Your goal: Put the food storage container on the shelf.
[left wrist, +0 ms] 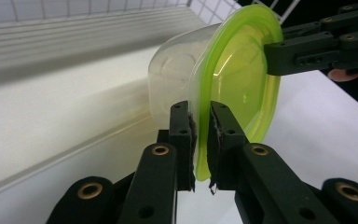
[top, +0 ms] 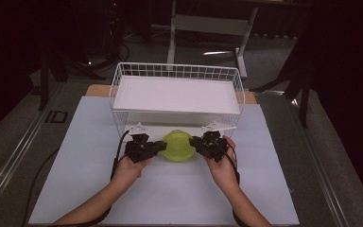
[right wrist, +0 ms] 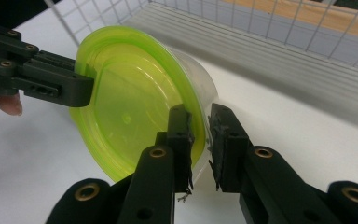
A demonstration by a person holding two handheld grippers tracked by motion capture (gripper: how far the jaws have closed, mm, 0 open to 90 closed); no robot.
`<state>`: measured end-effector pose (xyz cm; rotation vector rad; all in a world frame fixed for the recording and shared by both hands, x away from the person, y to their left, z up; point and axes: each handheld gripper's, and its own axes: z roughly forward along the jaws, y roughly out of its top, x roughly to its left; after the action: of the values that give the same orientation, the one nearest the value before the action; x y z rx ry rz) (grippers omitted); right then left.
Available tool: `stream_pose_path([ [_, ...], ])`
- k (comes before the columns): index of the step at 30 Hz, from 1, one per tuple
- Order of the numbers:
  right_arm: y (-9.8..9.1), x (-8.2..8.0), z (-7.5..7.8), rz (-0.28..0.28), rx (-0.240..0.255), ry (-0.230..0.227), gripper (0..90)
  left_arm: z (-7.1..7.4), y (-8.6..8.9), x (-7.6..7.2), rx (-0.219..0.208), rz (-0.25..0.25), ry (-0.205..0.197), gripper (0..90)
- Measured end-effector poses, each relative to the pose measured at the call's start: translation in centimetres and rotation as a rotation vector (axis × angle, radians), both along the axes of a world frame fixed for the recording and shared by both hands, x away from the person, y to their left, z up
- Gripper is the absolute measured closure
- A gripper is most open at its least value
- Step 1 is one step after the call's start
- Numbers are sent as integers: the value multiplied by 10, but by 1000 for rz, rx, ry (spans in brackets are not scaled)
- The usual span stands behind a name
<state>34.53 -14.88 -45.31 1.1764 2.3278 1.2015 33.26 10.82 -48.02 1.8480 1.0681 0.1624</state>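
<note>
A clear round tub with a yellow-green lid [top: 177, 145] is held on its side just in front of the wire basket, lid facing the person. My left gripper [top: 163, 145] is shut on the lid's left rim; in the left gripper view its pads [left wrist: 201, 140] pinch the green lid's [left wrist: 235, 79] edge. My right gripper [top: 193, 142] grips the opposite rim. In the right gripper view its jaws [right wrist: 199, 140] close over the lid's [right wrist: 130, 102] edge and the clear wall behind it. Each gripper view also shows the other gripper [left wrist: 272, 58] [right wrist: 86, 91] clamped on the far rim.
A white wire basket [top: 177, 71] stands at the back of the white mat [top: 170, 198], with a flat white board [top: 177, 94] lying across it. The basket's open front faces the tub. Dark floor and a table frame lie beyond.
</note>
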Motion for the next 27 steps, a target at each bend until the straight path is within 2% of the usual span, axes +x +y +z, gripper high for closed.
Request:
stream_pose_path([
  [8,6,14,-8,-16,-27,19,793,-9,0,14,15,17,8,817],
  [14,8,23,-15,-32,-29,34,792,-16,-1,23,28,22,22,817],
  [17,8,26,-19,-42,-30,28,791,-19,0,27,4,28,33,816],
  [21,7,29,-18,-47,-6,22,788,-18,0,28,-9,41,9,812],
  [27,8,33,-19,-62,23,-31,767,-22,2,32,-51,52,0,792],
])
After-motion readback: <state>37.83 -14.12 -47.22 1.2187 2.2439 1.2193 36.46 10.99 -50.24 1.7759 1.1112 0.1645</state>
